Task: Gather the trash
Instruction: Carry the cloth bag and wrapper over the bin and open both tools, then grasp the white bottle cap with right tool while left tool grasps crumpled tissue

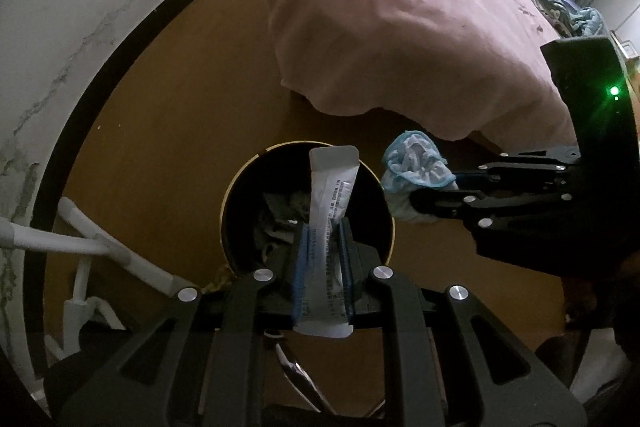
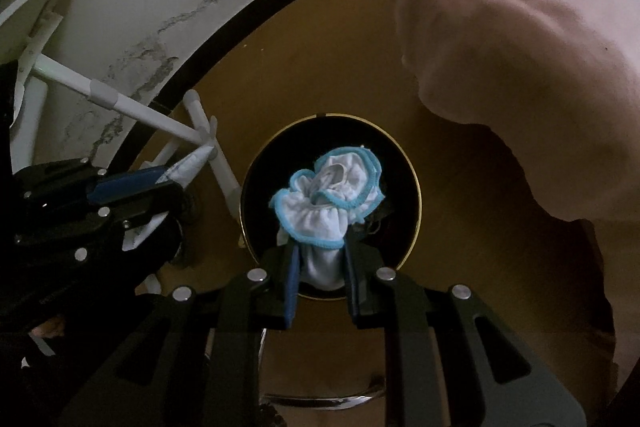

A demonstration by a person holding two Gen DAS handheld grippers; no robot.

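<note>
My left gripper (image 1: 325,227) is shut on a long white paper packet (image 1: 330,195) with small print, held above the round black trash bin (image 1: 240,195) with a gold rim. My right gripper (image 2: 320,251) is shut on a crumpled white cloth with blue trim (image 2: 326,203), held over the same bin (image 2: 404,187). The bin holds some dark trash. In the left wrist view the right gripper (image 1: 424,205) comes in from the right with the cloth (image 1: 416,167). In the right wrist view the left gripper (image 2: 168,183) sits at the left with the packet (image 2: 188,163).
The bin stands on a brown wooden floor (image 1: 168,131). A bed with a pink cover (image 1: 400,19) hangs over the floor to the right. A white wall with a dark baseboard (image 1: 72,7) curves along the left. A white pipe frame (image 1: 80,247) stands left of the bin.
</note>
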